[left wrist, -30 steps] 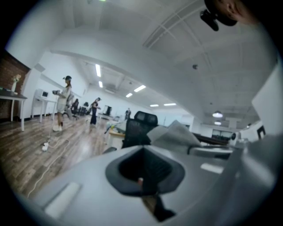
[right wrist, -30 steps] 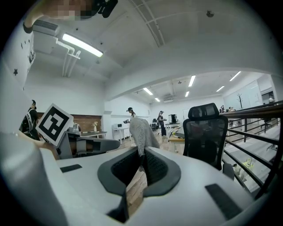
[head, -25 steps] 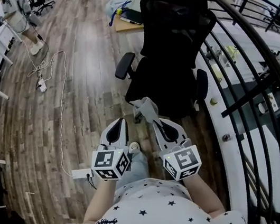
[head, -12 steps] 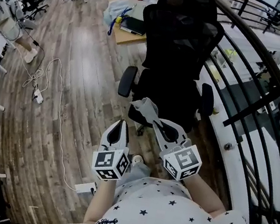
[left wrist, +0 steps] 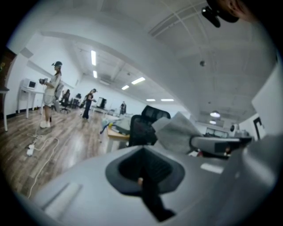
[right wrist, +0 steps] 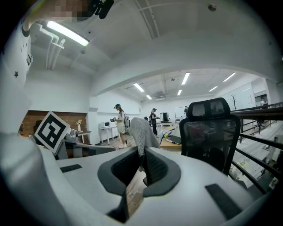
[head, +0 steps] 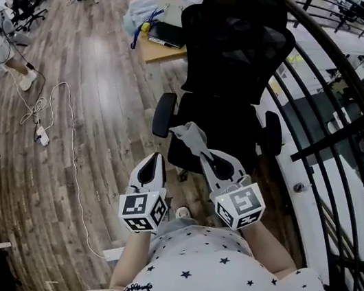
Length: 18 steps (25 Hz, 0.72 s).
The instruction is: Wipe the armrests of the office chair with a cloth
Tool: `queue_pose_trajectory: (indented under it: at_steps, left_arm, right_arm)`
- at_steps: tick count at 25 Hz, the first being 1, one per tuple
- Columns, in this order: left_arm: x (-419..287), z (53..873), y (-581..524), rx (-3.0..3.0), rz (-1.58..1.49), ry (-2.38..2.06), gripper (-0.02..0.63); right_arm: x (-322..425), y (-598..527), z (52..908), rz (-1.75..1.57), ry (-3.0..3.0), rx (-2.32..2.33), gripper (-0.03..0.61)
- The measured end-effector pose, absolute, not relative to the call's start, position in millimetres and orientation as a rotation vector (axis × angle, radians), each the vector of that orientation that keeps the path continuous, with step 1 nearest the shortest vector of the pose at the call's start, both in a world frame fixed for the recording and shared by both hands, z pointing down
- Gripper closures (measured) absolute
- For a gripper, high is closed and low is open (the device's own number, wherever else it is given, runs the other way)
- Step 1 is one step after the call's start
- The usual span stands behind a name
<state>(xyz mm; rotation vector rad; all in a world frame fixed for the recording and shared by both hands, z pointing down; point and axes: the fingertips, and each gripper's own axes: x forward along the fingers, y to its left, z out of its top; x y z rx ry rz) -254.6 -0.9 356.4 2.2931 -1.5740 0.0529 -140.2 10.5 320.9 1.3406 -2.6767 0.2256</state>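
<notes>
Grey cloth (head: pixel 187 135) clamped in right gripper (head: pixel 203 153), jaws closed on its lower edge, upper part standing free. Left gripper (head: pixel 156 159) alongside, jaws together, nothing held.

Compared with one second ago: office chair (head: pixel 224 114) larger and lower in the head view, gap to the cloth closed up; grippers unchanged. Indicates approach nearly complete; wiping not begun, no contact with either armrest.

Left armrest (head: pixel 164 114) just beyond the cloth, right armrest (head: pixel 272 133) well to the other side.

Clearance: open wooden floor (head: pixel 101 92) beside left armrest, cable (head: pixel 37 107) lying further out. Railing (head: pixel 326 139) close beside right armrest, restricts access there. Desk (head: pixel 163 53) behind chair.
</notes>
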Motion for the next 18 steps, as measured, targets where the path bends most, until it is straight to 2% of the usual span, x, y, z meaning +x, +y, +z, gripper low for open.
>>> queue_pose_trajectory:
  at_steps: [18]
  left_arm:
    - [-282,391,-56,2.204,0.108,-1.542,0.607]
  right_arm:
    - [-162,-69,350,0.339,-2.607,1.333,0.551]
